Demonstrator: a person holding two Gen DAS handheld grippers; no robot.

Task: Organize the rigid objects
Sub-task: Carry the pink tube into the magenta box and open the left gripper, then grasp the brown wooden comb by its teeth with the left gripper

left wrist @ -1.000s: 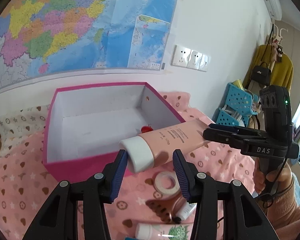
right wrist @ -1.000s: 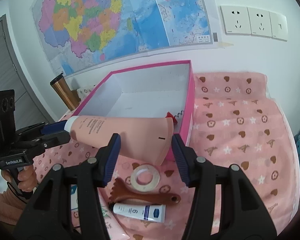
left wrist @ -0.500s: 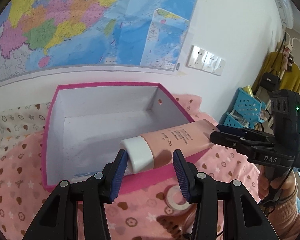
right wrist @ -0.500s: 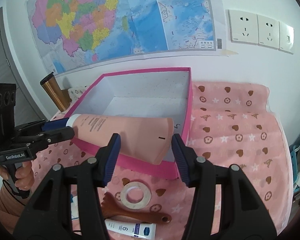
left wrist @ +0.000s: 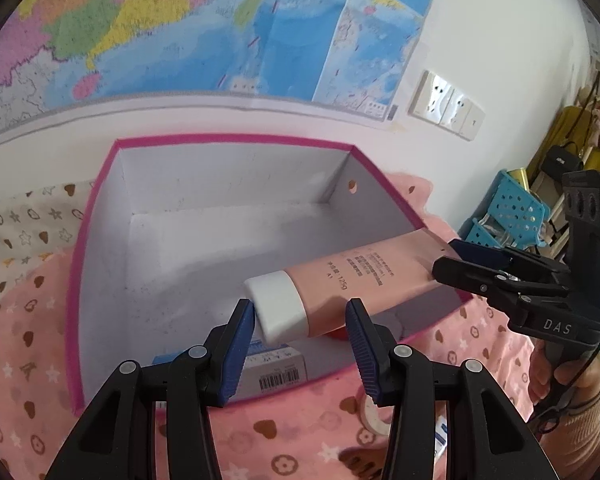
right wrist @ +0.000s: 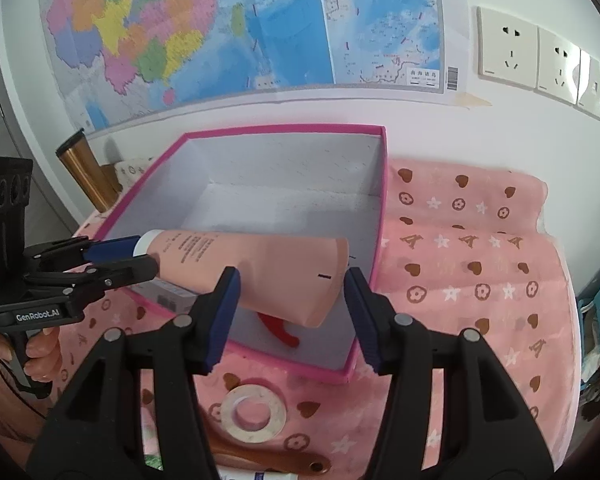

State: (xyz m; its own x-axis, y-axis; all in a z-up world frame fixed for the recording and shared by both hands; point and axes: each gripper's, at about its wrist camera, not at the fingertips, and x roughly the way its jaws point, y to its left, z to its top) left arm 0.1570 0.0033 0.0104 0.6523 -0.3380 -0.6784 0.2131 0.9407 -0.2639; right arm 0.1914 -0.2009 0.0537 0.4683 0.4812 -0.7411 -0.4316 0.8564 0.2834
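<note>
Over the pink box [right wrist: 381,200], a peach-pink cosmetic tube [right wrist: 260,264] hangs crosswise, held at both ends. Left side of the right wrist view: a copper-coloured cylinder [right wrist: 85,174] stands behind the box by the wall. Below it the left gripper [right wrist: 118,258] comes in from the left edge, a hand [right wrist: 36,354] on its handle, jaws narrowed on the tube's white cap [left wrist: 278,308]; in the left wrist view the cap sits between the blue pads [left wrist: 236,354], the left pad touching it, the right pad just beside the tube body, so a firm pinch there is hard to confirm. Under the cap end, a blue-and-white carton [left wrist: 276,366] with a barcode lies on the box floor against the near wall. Middle: the tube spans the box's white interior, tilted slightly, label text facing up. A red curved item [right wrist: 278,328] lies on the box floor under the tube's flat end. Right gripper [right wrist: 290,306] is partly open, pads either side of the tube's wide crimped end; contact not clearly visible. On the pink heart-print cloth [right wrist: 472,272] in front of the box: a white tape ring [right wrist: 252,408], a brown wooden-handled tool [right wrist: 276,460], a small white tube [right wrist: 256,476] at the bottom edge. Right, along the wall: a map [right wrist: 260,20], then white wall sockets [right wrist: 540,60]. Far right: a blue perforated basket [left wrist: 508,208].
</note>
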